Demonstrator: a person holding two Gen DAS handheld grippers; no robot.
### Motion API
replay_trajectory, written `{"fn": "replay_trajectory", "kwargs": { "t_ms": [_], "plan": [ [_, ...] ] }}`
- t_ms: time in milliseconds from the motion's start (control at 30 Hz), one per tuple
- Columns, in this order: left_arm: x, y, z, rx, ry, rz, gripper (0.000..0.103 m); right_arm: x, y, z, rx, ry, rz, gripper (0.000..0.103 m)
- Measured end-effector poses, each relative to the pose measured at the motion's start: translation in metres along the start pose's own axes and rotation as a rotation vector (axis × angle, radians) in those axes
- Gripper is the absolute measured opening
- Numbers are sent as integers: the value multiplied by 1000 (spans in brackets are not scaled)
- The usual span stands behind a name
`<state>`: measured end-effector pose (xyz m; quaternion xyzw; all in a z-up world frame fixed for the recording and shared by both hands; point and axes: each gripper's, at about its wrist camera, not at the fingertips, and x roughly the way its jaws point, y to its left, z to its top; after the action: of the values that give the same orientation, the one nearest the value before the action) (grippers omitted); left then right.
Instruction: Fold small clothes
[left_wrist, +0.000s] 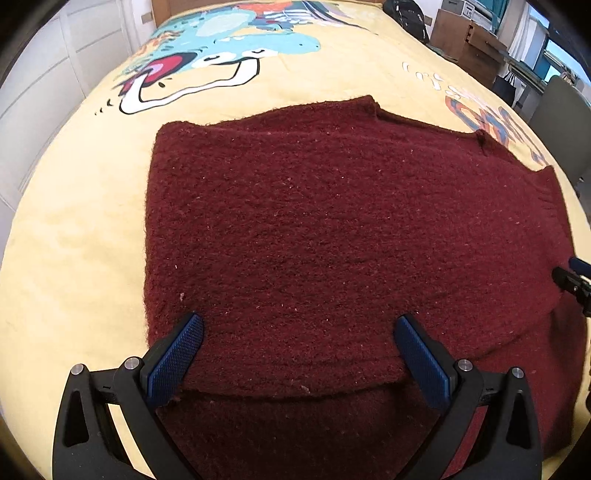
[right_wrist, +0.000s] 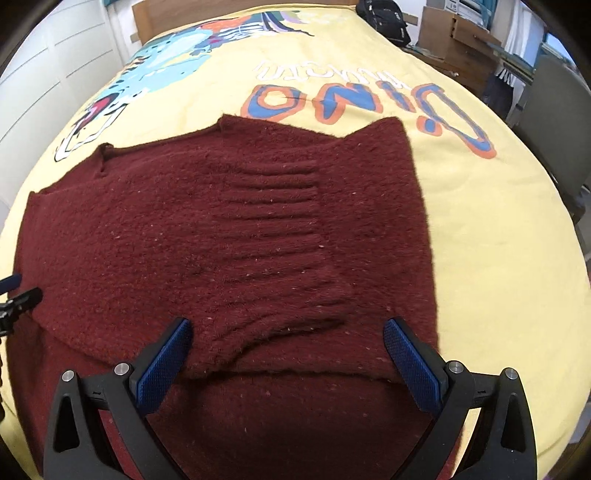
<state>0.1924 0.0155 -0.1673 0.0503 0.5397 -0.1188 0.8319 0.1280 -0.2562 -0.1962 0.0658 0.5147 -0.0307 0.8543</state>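
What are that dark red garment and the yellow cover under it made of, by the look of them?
The dark red sweater looks like thick knitted wool or acrylic: fuzzy matte nap, pale lint flecks, a ribbed band. The yellow bed cover looks like smooth woven cotton or polyester with a flat printed cartoon; the fibre cannot be told.

A sweater (left_wrist: 314, 229) is lying spread on a bedspread (left_wrist: 74, 229), its near part folded back over itself. The left gripper (left_wrist: 299, 332) is hanging over the fold's left end, the right gripper (right_wrist: 288, 334) over its right end, side by side.
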Motion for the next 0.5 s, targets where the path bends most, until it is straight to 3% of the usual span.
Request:
{"fn": "replay_trajectory", "kwargs": {
  "t_ms": [200, 500],
  "plan": [
    [-49, 3, -8, -18, -45, -26, 102, -49, -11, -5, -18, -41, 5, 102],
    [-95, 23, -77, -93, 12, -35, 102, -88, -43, -69, 46, 8, 48, 102]
  ]
}}
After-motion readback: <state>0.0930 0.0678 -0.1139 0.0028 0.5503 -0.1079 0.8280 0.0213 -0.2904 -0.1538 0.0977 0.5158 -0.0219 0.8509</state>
